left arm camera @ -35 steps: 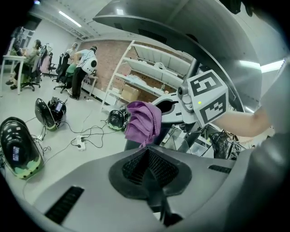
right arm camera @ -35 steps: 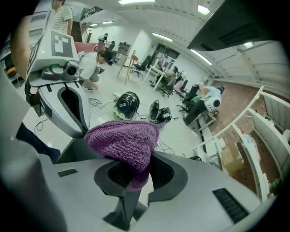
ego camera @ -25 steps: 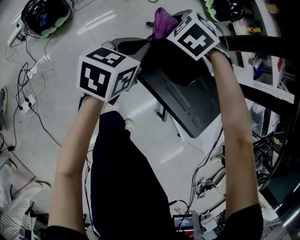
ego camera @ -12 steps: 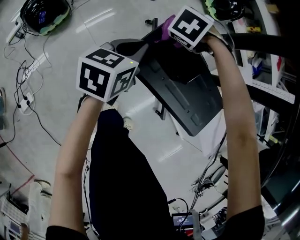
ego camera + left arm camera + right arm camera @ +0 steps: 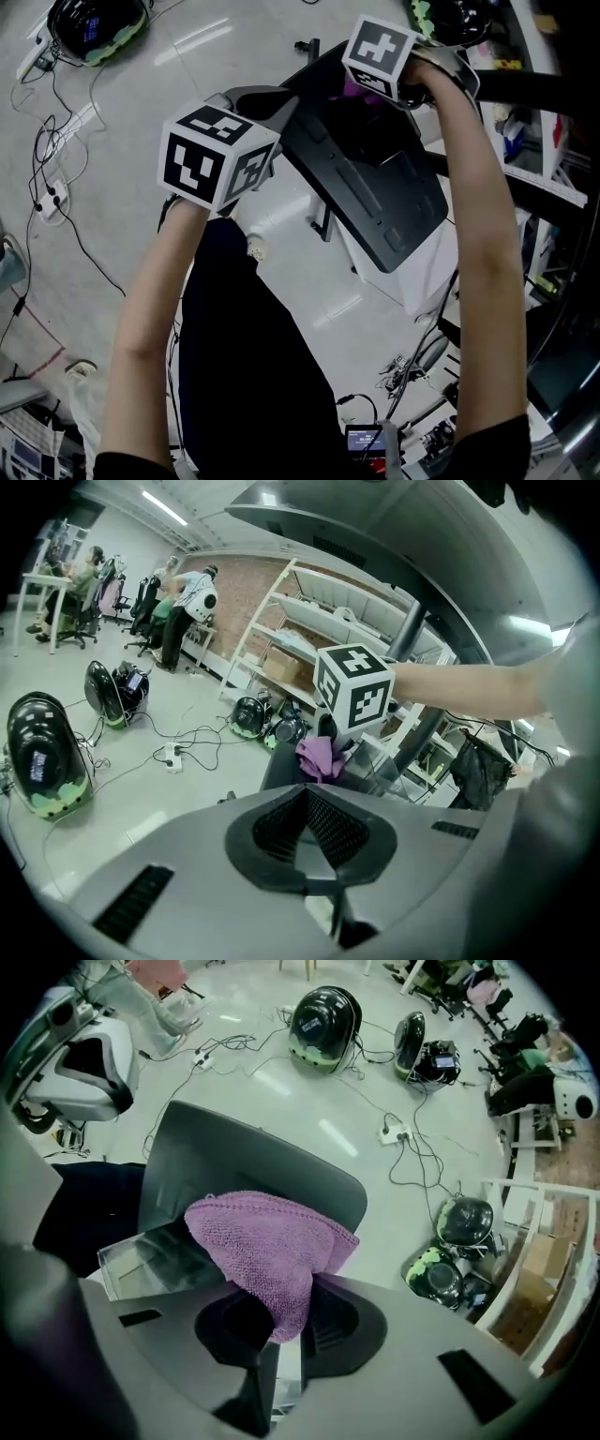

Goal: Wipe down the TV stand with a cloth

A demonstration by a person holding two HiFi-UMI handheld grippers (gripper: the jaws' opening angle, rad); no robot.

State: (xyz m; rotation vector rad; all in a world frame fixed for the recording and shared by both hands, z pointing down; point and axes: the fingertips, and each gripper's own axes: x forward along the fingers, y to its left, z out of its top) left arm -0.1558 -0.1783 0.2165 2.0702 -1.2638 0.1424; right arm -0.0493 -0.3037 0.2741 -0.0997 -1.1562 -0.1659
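cloth (image 5: 264, 1241): purple, knitted look, bunched into a wedge. the right gripper (image 5: 281, 1312) is clamped on its lower corner; we see the fabric pinched between the two jaws, and the rest fans out past the tips. in the left gripper view the same cloth (image 5: 320, 757) shows just under the right gripper's marker cube (image 5: 353, 687).

tv stand (image 5: 375, 202): a dark, flat panel with moulded ribs, tilted, its far end up under the right gripper. in the right gripper view the cloth hangs in front of the stand's rounded dark edge (image 5: 239, 1171). we cannot tell whether the fabric presses on the surface or hangs just off it.

left gripper (image 5: 305, 791): jaws together at the tips, nothing between them. in the head view it sits just beside the stand's upper left edge, with its own marker cube (image 5: 217, 155) nearer us; contact with the stand is not clear.

surroundings: pale glossy floor (image 5: 112, 122) with loose cables (image 5: 56, 169) and a power strip (image 5: 398, 1132). black and green helmets (image 5: 323, 1018) lie on the floor well apart from the stand. open shelves (image 5: 309, 630) stand against a brick wall behind, and people sit at desks far off at the left.
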